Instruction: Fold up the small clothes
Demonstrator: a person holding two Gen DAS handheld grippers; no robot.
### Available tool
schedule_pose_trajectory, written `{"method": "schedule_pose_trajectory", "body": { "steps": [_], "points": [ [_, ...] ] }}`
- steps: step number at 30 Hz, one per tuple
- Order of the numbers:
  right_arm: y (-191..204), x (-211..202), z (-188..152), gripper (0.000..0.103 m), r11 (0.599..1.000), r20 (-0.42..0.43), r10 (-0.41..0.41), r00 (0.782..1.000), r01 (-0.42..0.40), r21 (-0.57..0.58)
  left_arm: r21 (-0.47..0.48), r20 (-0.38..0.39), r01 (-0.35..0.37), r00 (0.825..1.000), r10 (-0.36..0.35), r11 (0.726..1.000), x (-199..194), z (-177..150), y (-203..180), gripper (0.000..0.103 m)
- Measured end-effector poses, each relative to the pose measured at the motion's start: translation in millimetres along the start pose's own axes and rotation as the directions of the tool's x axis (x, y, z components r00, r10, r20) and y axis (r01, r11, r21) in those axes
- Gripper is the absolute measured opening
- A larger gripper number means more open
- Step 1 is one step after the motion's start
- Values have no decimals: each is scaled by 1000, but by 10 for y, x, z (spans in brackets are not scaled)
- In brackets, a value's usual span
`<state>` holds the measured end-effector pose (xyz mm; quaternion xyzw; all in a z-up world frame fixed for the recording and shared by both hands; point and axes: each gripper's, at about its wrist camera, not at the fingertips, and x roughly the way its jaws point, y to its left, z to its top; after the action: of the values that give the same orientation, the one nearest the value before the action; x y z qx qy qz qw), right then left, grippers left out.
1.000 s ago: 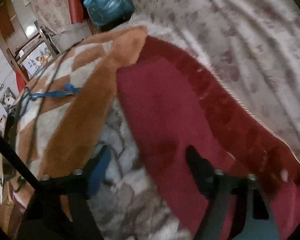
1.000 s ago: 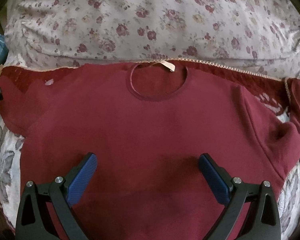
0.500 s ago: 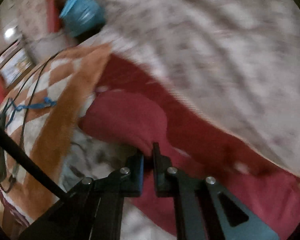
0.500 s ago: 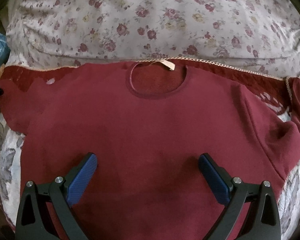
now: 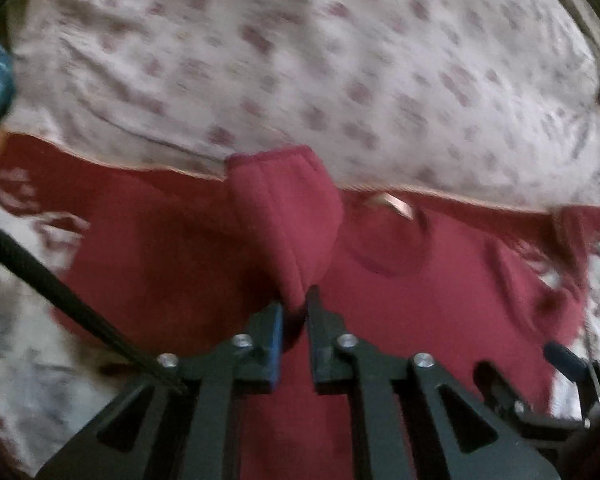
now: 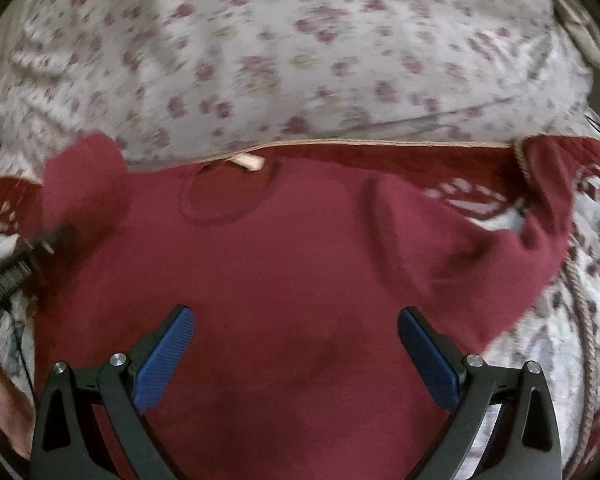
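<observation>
One blank neck tag (image 6: 249,161) marks the shirt (image 6: 284,264); left gripper (image 5: 294,308) pinches its sleeve (image 5: 288,216), right gripper (image 6: 296,344) fingers spread.

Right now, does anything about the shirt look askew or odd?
Nothing damaged. The shirt lies flat except one sleeve, pinched and lifted by the left hand-held gripper. The other sleeve lies rumpled. The right hand-held gripper is open.

Shirt (image 6: 284,280) spread beneath the right gripper (image 6: 296,356); neck opening (image 6: 224,196) ahead-left, pillow (image 6: 300,48) beyond. Sleeve (image 5: 288,216) pinched in the left gripper (image 5: 294,320), raised apparently over the shirt.
</observation>
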<state>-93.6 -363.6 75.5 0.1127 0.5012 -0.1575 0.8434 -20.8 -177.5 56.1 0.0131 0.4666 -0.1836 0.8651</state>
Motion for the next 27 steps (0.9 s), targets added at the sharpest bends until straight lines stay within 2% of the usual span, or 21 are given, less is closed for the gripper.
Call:
{"method": "schedule_pose_trajectory", "body": {
  "steps": [2,4,5,7,9,10,11,12,13,15,17,19,21,22,23,24,25,26,27],
  "points": [
    [-155,26,-5,103,999,-17,-10,1000,11,34,-23,-20,75,997,-75,997,50,-56,-21,60],
    [-245,61,-2,103,998,-35,-1,999,3,58,-22,-31,93,995,-94,995,-3,-92,-8,64],
    [-281,70,8,103,998,-42,7,999,-4,67,-2,-37,75,996,-75,997,-89,-92,19,64],
    [-298,54,13,103,997,-36,18,999,-15,69,38,-31,32,999,-31,999,-250,-89,112,66],
    [-267,17,44,103,998,-20,42,999,-40,54,61,16,-72,997,72,996,-520,-149,336,75],
    [-237,2,65,103,997,-13,60,998,-60,44,49,53,-140,989,137,989,-633,-174,481,82],
    [-200,6,70,103,997,-11,72,997,-71,36,7,98,-223,970,221,975,-739,-208,674,86],
    [-150,17,94,103,995,-4,96,995,-96,25,-36,116,-275,954,278,961,-786,-231,810,86],
    [-114,29,90,103,995,-1,103,995,-103,17,-110,119,-338,929,350,935,-808,-255,1039,87],
    [12,114,131,103,992,-17,125,992,-125,-4,-186,97,-371,915,393,910,-751,-273,1331,86],
    [116,236,196,103,989,-33,148,988,-149,-19,-219,44,-383,915,401,897,-638,-309,1533,86],
    [234,383,286,94,984,-42,172,984,-173,-33,-250,4,-406,908,420,879,-509,-326,1699,86],
    [360,572,370,60,980,-66,191,979,-194,-50,-273,-27,-427,899,436,862,-427,-307,1784,87],
    [412,674,397,60,984,-78,160,984,-165,-59,-294,-26,-420,901,432,859,-429,-286,1855,86],
    [449,710,423,54,989,-53,131,990,-134,-67,-304,-22,-420,900,434,855,-431,-278,1870,86],
    [483,705,449,38,989,-35,120,992,-122,-79,-316,-19,-426,896,444,847,-446,-253,1909,86],
    [511,675,474,26,988,-31,117,993,-120,-101,-327,-20,-437,890,456,838,-463,-243,1945,86],
    [520,642,488,6,985,-28,128,991,-130,-109,-335,-21,-440,888,460,833,-467,-235,1970,86],
    [479,569,509,6,981,-27,165,986,-167,-102,-343,-21,-439,887,460,830,-471,-233,1988,86]
  ]
}}
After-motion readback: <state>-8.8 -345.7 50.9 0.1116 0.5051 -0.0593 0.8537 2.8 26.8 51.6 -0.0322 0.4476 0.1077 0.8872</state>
